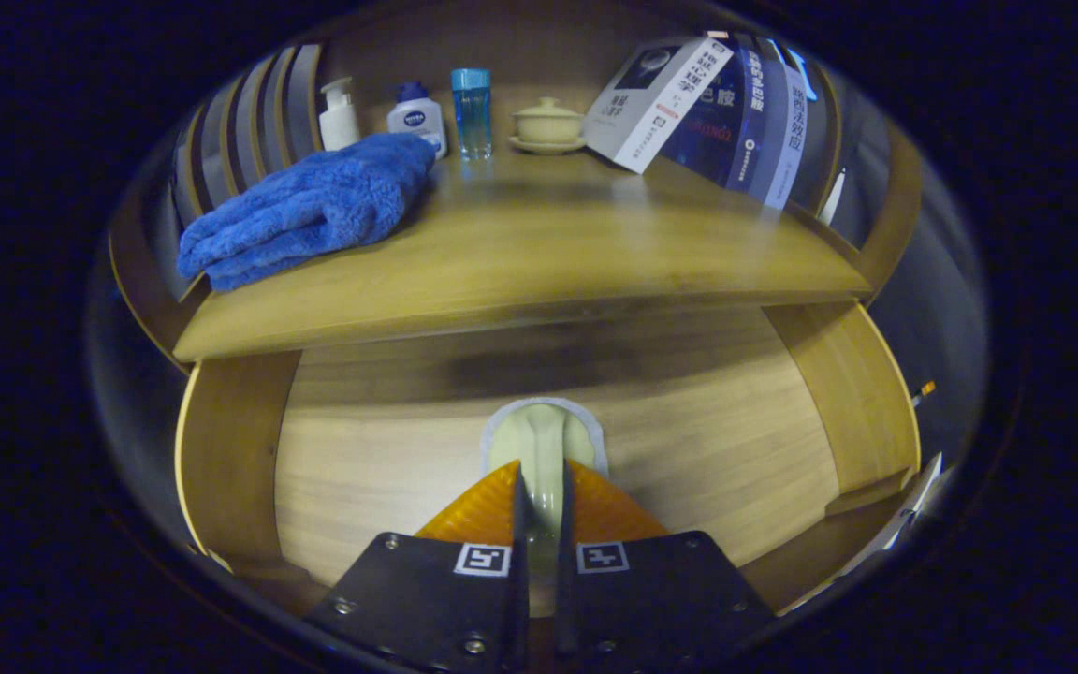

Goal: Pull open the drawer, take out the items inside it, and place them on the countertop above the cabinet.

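Lying folded at the left end of the pale wooden surface (539,271) above the cabinet: a fluffy blue microfibre towel (310,211). Standing behind it along the back, moving rightward: a white pump bottle (339,114), a white squat bottle with a blue cap (416,116), a clear blue tumbler (472,110), a cream lidded ceramic cup on its saucer (548,124), then a row of leaning paperback books (717,108). Sitting pulled open below: the light wooden drawer (389,449), its floor bare apart from one item. Closing on that item, the gripper (539,510), fingers nearly together and apparently clamping a pale cream, smooth, spoon-like object in a clear blister pack (544,435), gripped at its near end, the far end reaching ahead of the fingertips. Looking light and fairly stiff, probably slick under the plastic; holding the raised middle ridge rather than the thin flat rim seeming the safer purchase for lifting up to the open stretch of surface right of the towel.
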Motion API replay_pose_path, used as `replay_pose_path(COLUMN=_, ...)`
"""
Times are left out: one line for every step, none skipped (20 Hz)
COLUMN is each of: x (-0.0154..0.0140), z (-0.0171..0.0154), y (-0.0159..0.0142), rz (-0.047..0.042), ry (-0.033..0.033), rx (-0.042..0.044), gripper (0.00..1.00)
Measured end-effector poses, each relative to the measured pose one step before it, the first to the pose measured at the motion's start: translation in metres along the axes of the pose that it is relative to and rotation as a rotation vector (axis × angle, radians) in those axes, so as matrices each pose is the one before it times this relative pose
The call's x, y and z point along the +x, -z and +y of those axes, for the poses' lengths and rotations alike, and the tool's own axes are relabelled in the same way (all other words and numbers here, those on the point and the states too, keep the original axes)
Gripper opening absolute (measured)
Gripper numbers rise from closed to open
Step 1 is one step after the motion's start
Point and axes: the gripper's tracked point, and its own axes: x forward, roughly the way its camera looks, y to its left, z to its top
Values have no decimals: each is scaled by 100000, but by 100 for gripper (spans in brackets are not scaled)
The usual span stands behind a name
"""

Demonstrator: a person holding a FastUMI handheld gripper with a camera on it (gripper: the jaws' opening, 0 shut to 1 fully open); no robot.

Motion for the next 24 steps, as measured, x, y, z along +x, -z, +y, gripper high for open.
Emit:
replay_pose_path(x=-625, z=-96, y=-184, rz=-564, ry=163, rx=-329, gripper=12)
replay_pose_path(x=-664, z=-217, y=-395, rz=-1096, ry=595, rx=-483, gripper=12)
replay_pose_path(x=-604, z=-115, y=-426, rz=-1306, ry=310, rx=-644, gripper=11)
replay_pose_path(x=-665, z=-15, y=-604, rz=-1947, ry=-17, rx=-88, gripper=12)
replay_pose_path(x=-712, z=-17, y=-502, rz=-1785, ry=-83, rx=281, gripper=12)
replay_pose_path(x=-598, z=-140, y=-446, rz=-1015, ry=443, rx=8, gripper=12)
replay_pose_path(x=-614, z=-234, y=-410, rz=-1139, ry=853, rx=-196, gripper=12)
replay_pose_path(x=-634, z=-250, y=-433, rz=-855, ry=1029, rx=-54, gripper=11)
replay_pose_path(x=-559, z=-234, y=-389, rz=-936, ry=971, rx=133, gripper=11)
replay_pose_path(x=-514, z=-84, y=-677, rz=-1557, ry=251, rx=422, gripper=11)
replay_pose_path(x=-516, z=118, y=-743, rz=-1900, ry=-183, rx=543, gripper=11)
replay_pose_path(x=-322, z=-7, y=-865, rz=-1798, ry=-148, rx=468, gripper=12)
replay_pose_path(x=-250, z=45, y=-856, rz=-1757, ry=-207, rx=7, gripper=11)
replay_pose_path(x=-198, z=74, y=-892, rz=-1404, ry=-213, rx=-193, gripper=11)
replay_pose_path(x=70, z=176, y=-688, rz=-798, ry=-788, rx=-237, gripper=11)
replay_pose_path(x=171, z=61, y=-868, rz=-708, ry=-393, rx=-324, gripper=11)
replay_pose_path(x=228, z=30, y=-890, rz=-849, ry=-113, rx=-229, gripper=11)
replay_pose_path(x=287, z=153, y=-843, rz=-389, ry=-839, rx=-320, gripper=12)
replay_pose_path(x=537, z=41, y=-824, rz=-830, ry=-729, rx=-107, gripper=11)
replay_pose_path(x=538, z=84, y=-964, rz=-1072, ry=-850, rx=202, gripper=11)
replay_pose_path(x=617, z=207, y=-857, rz=-864, ry=-1340, rx=567, gripper=11)
replay_pose_path(x=617, z=207, y=-868, rz=-1077, ry=-1323, rx=78, gripper=11)
replay_pose_path(x=652, z=-48, y=-611, rz=-769, ry=-376, rx=-51, gripper=11)
replay_pose_path(x=702, z=-72, y=-414, rz=248, ry=-450, rx=-513, gripper=11)
